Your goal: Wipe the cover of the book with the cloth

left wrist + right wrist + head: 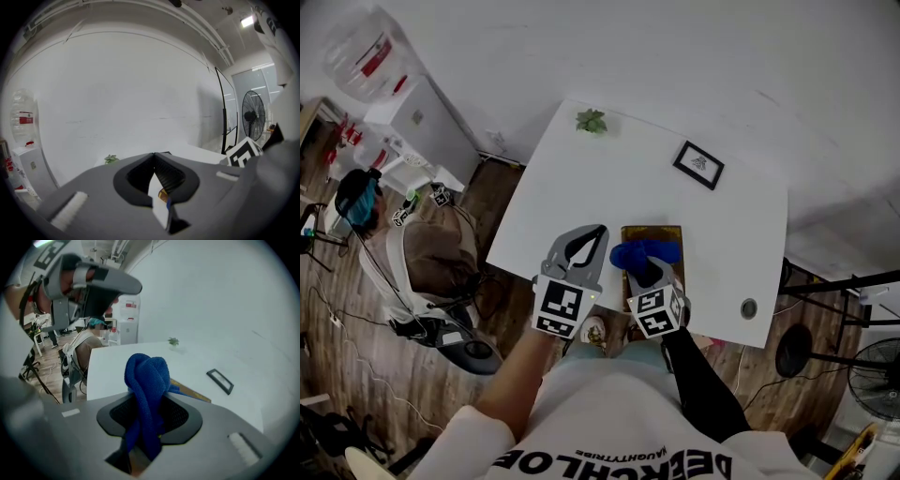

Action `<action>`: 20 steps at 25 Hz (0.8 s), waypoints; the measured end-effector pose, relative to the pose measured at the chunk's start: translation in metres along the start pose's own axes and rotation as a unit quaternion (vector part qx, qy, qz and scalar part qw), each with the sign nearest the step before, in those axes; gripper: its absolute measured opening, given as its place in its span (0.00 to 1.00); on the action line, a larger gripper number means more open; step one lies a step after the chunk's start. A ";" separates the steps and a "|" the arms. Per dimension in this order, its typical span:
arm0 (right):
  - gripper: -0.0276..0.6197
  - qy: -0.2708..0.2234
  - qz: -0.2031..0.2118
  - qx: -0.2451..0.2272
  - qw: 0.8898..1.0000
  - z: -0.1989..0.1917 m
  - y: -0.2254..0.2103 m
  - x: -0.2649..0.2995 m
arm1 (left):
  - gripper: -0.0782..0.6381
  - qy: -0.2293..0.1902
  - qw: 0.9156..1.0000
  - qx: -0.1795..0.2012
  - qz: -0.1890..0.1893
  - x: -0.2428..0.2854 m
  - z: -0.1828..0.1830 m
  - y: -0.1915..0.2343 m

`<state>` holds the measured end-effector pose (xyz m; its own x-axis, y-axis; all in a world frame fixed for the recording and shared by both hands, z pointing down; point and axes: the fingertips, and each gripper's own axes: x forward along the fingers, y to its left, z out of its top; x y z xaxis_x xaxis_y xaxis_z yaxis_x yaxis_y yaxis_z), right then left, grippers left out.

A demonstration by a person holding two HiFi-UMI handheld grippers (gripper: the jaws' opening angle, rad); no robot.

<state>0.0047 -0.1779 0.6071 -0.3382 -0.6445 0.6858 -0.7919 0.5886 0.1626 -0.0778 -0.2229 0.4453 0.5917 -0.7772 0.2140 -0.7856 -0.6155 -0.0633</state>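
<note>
Blue cloth (146,376) is bunching in the clenched right claw (649,274), with the brown book (667,234) lying just beneath and ahead of its tips. The wiping seems to be starting; next, the cloth needs dragging across the cover. The left claw (598,234), pinched together and empty, is hovering just beside the book.

We see a white table (581,187). On it sit a small green plant (592,121) at the far left, a black picture frame (698,165) at the far right, a brown book (666,232) by the near edge, and a round cap (749,307) at the near right.
</note>
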 end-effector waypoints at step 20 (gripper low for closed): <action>0.25 0.027 -0.079 0.008 0.996 -0.065 -0.070 -0.028 | 0.19 0.019 1.000 -0.009 0.003 0.005 -0.010 -0.029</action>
<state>0.1021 -0.1691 0.6222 -0.1816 -0.7013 0.6893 -0.8418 0.4733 0.2597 -0.0539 -0.2081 0.4578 0.5803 -0.7749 0.2505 -0.7922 -0.6085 -0.0469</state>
